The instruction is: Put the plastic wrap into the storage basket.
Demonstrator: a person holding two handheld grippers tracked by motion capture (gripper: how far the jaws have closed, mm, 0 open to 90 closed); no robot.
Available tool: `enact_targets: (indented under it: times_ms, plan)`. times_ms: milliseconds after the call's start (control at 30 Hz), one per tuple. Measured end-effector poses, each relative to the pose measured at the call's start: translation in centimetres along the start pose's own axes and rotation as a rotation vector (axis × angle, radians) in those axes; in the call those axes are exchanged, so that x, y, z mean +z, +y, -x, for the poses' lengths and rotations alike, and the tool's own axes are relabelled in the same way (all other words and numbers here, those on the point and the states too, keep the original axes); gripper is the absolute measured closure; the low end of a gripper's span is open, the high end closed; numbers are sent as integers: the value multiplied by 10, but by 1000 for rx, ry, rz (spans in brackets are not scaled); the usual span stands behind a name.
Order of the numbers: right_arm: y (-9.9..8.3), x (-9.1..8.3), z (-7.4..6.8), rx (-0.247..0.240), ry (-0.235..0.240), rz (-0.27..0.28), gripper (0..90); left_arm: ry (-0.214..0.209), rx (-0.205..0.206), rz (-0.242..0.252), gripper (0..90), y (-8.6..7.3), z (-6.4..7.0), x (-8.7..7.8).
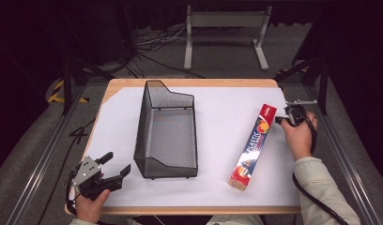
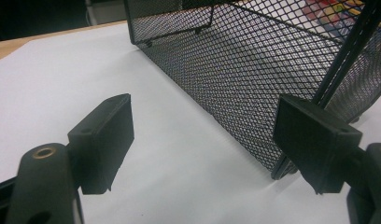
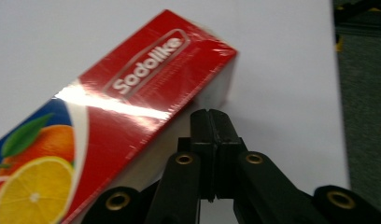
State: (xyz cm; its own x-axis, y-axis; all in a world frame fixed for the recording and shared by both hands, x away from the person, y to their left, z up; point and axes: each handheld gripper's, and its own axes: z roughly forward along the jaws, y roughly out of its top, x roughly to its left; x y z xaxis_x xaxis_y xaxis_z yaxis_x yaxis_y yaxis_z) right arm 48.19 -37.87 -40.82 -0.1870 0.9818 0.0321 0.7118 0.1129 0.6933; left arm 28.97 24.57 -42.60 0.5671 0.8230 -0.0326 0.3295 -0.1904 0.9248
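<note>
Red cardboard, wrapped in glossy film, is making up the long box (image 1: 253, 147) that is lying flat on the white sheet (image 1: 218, 117) at the right side of the table (image 1: 115, 87), running from near the front edge back toward the right gripper (image 1: 279, 120); in the right gripper view the box (image 3: 109, 121) is showing the word "Sodolike" in white letters inside a rounded outline, with an orange, a cut lemon face and a green leaf printed below it; from the high view the word "PLASTIC" is reading along a blue band on the box's length, while the smaller print beside it is too blurred to read; the right gripper (image 3: 211, 122) is sitting at the far red end of the box, its jaws pressed together with nothing between them, their tips just beside the box's end face; whether they are touching it I cannot tell; a hand (image 1: 300, 136) in a pale sleeve is holding that gripper; left of the box, apart from it, a black wire-mesh basket (image 1: 167, 129) is standing upright near the middle of the sheet; the left gripper (image 1: 115, 165) is resting near the front left corner, its jaws spread wide apart and empty; in the left gripper view the basket (image 2: 254, 79) is standing close ahead of the jaws, its near corner by the right-hand one.
</note>
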Motion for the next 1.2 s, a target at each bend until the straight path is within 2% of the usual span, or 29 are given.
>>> enact_targets:
  times_ms: [67, 167, 233, 500, 667, 733, 833, 1033, 1100, 1167, 1200]
  plan:
    - [1, 3, -4, -28, -10, -6, 900, 1, 0, -1, 213, 0, 0, 0]
    - [6, 9, -10, -10, 42, -2, 900, 8, -1, -6, 213, -1, -1, -2]
    - [8, 11, -12, -15, 54, 0, 900, 8, -3, -6, 213, -2, -1, -2]
    - [32, 36, -64, -184, 155, -34, 900, 12, -9, 0, 213, -2, -2, -3]
    - [38, 42, -87, -242, 207, -47, 900, 5, -6, 0, 213, -1, -2, -2]
    - [39, 44, -98, -272, 247, -51, 900, 1, -4, 3, 213, -1, -2, -1]
    - [38, 46, -107, -301, 275, -59, 900, -4, 0, -1, 213, 0, -2, 1]
    - [35, 47, -114, -340, 328, -84, 900, -9, 3, -6, 213, 1, -1, 3]
    - [34, 46, -117, -372, 349, -95, 900, -11, 5, -1, 213, 1, -1, 4]
    - [34, 42, -119, -377, 334, -101, 880, -11, 2, 1, 213, 2, -1, 4]
    - [34, 37, -120, -381, 295, -89, 808, -11, 3, 1, 213, 2, -1, 4]
